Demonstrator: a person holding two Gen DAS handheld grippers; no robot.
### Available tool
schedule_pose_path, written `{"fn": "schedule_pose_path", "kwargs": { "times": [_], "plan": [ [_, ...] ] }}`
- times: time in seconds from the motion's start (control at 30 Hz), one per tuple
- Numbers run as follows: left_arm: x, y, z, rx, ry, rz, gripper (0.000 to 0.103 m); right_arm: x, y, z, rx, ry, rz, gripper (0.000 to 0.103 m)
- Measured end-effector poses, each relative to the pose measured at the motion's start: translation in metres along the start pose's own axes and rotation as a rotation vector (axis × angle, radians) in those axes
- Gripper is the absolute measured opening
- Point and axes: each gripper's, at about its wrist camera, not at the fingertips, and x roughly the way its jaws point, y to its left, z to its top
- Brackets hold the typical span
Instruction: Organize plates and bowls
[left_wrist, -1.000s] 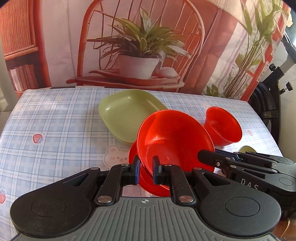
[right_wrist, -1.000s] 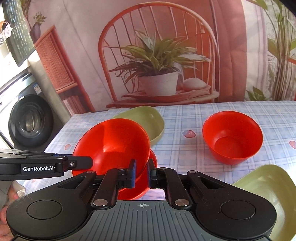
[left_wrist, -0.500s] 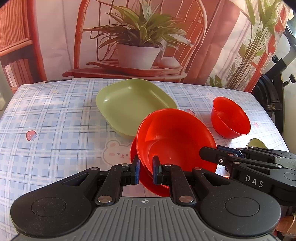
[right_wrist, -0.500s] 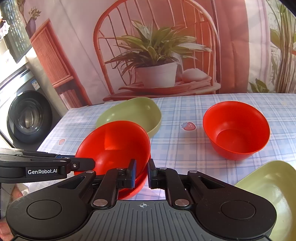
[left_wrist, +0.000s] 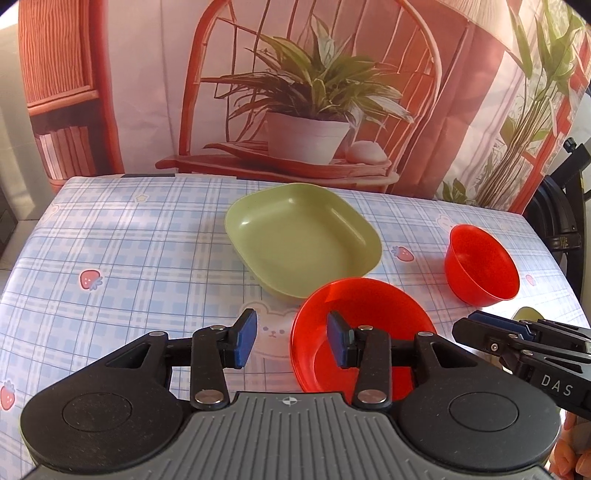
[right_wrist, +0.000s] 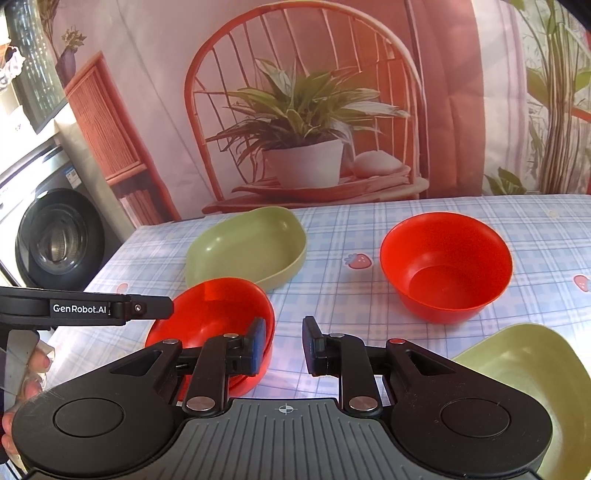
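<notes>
A red bowl (left_wrist: 369, 317) rests nested in another red one near the table's front edge, seen also as the red bowl (right_wrist: 214, 314) in the right wrist view. My left gripper (left_wrist: 291, 341) straddles its left rim, jaws opening, pads clear of the rim. My right gripper (right_wrist: 284, 343) straddles its right rim, jaws opening too, pads not pressing. Each gripper shows in the other's view: right gripper (left_wrist: 476, 328), left gripper (right_wrist: 162, 308). A green square plate (left_wrist: 303, 236) lies just behind the bowls. A single red bowl (right_wrist: 447, 266) stands to the right.
A second green plate (right_wrist: 517, 373) lies at the front right. The checked tablecloth (left_wrist: 129, 258) covers the table. A printed backdrop hangs behind it. A washing machine (right_wrist: 59, 240) stands off the left side, a dark metal frame (left_wrist: 561, 221) off the right. A person's hand (right_wrist: 33, 369) holds the left gripper.
The red bowl, held tilted up by both grippers before, now lies flat in the lower red bowl. Both grippers have let go of its rim and stand open.
</notes>
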Motion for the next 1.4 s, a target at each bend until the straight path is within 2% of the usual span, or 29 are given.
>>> {"fn": "schedule_pose_path", "kwargs": {
  "times": [0.23, 0.3, 0.4, 0.6, 0.87, 1.0, 1.13, 1.17, 1.2, 1.27, 1.3, 1.4],
  "plan": [
    [-0.005, -0.031, 0.026, 0.026, -0.077, -0.037, 0.044, -0.017, -0.043, 0.010, -0.024, -0.087, -0.120, 0.021],
    [-0.002, -0.047, 0.034, 0.010, -0.070, -0.063, 0.044, -0.018, -0.055, 0.013, -0.043, -0.098, -0.167, 0.021],
    [0.009, -0.071, 0.041, -0.003, -0.057, -0.131, 0.044, -0.019, -0.076, 0.016, -0.005, -0.114, -0.203, 0.021],
    [0.049, -0.124, 0.043, 0.089, -0.011, -0.138, 0.044, -0.015, -0.116, 0.019, 0.036, -0.115, -0.252, 0.021],
    [0.102, -0.149, 0.043, 0.057, 0.090, -0.152, 0.044, 0.006, -0.143, 0.019, 0.097, -0.054, -0.217, 0.019],
    [0.108, -0.153, 0.039, 0.058, 0.101, -0.185, 0.044, 0.014, -0.145, 0.018, 0.099, -0.033, -0.200, 0.015],
    [0.116, -0.155, 0.039, 0.063, 0.117, -0.171, 0.043, 0.019, -0.147, 0.017, 0.120, -0.025, -0.177, 0.011],
    [0.117, -0.155, 0.039, 0.060, 0.120, -0.168, 0.042, 0.019, -0.147, 0.017, 0.121, -0.025, -0.175, 0.011],
    [0.118, -0.154, 0.038, 0.056, 0.122, -0.160, 0.031, 0.019, -0.147, 0.017, 0.119, -0.026, -0.177, 0.011],
    [0.119, -0.151, 0.038, 0.037, 0.126, -0.175, 0.021, 0.018, -0.145, 0.017, 0.112, -0.031, -0.172, 0.010],
    [0.118, -0.150, 0.037, 0.030, 0.126, -0.192, 0.012, 0.017, -0.143, 0.017, 0.101, -0.034, -0.169, 0.010],
    [0.114, -0.154, 0.035, 0.059, 0.120, -0.173, 0.012, 0.016, -0.136, 0.017, 0.076, -0.036, -0.174, 0.010]
  ]
}}
